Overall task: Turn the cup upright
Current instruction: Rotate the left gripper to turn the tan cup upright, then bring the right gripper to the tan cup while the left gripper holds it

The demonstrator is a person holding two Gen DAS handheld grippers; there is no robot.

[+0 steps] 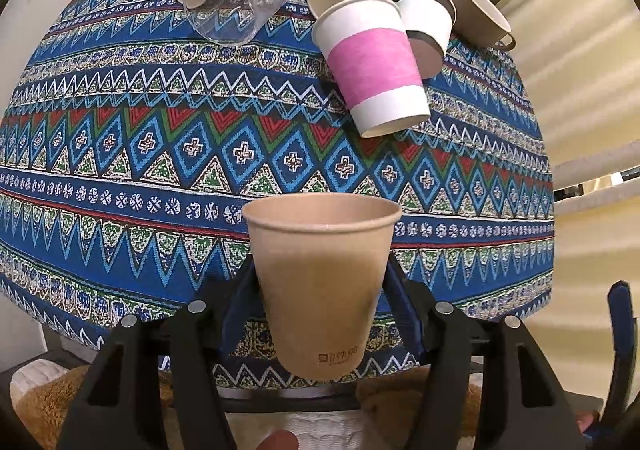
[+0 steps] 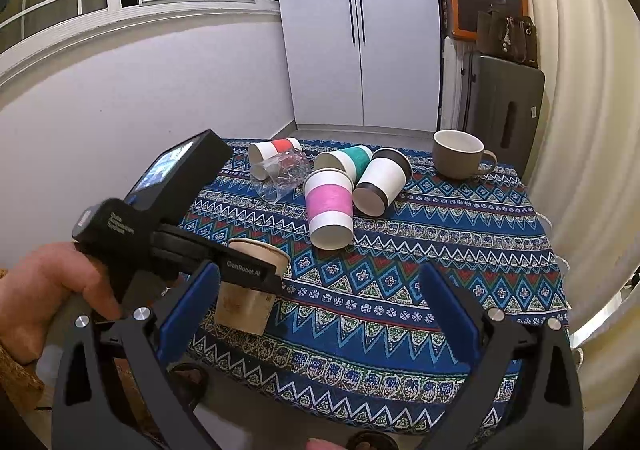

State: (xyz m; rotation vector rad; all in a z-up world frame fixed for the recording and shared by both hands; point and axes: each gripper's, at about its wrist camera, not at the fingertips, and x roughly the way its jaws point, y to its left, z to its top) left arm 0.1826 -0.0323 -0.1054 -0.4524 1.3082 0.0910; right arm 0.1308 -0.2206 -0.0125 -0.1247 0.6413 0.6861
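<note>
My left gripper (image 1: 320, 282) is shut on a brown paper cup (image 1: 320, 282), held upright with its mouth up, above the near edge of the patterned table (image 1: 160, 154). The cup (image 2: 248, 302) and the left gripper (image 2: 248, 274) also show at the left of the right wrist view. My right gripper (image 2: 320, 294) is open and empty above the table's near side. A pink-banded cup (image 1: 372, 66) (image 2: 330, 206) lies tipped on the cloth among other fallen cups.
At the far side lie a red-banded cup (image 2: 276, 150), a clear glass (image 2: 284, 176), a teal-banded cup (image 2: 348, 162) and a black-banded cup (image 2: 382, 182). A grey mug (image 2: 460, 158) stands upright at far right. A curtain (image 2: 580, 130) hangs on the right.
</note>
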